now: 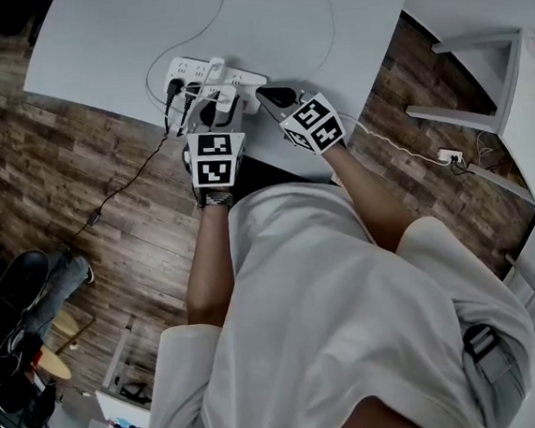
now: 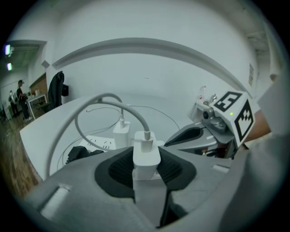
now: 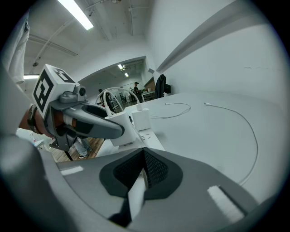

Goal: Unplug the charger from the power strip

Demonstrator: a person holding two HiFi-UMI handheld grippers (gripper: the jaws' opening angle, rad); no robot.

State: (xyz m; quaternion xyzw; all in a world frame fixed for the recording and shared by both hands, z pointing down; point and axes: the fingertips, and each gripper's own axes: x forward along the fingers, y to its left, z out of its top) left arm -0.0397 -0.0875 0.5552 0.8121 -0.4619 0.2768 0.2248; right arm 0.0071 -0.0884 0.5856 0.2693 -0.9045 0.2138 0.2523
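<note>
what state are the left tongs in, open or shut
Shut on the white charger: in the left gripper view the left tongs have their dark pads pressed against both its sides.

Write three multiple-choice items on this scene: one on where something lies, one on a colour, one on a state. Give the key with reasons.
1. The power strip in front of the person lies:
A) on the wooden floor
B) on the white table
C) on a chair

2. The cable running into the gripped charger is:
A) black
B) red
C) white

3. The jaws of the left hand-held gripper are:
A) closed on the charger
B) wide open and empty
C) closed on a black plug

Key:
1 B, since the head view shows the strip on the table top, near the edge closest to the person.
2 C, since the left gripper view shows a white lead curving up out of the charger's top.
3 A, since in that same view both dark pads press the white charger's sides.
</note>
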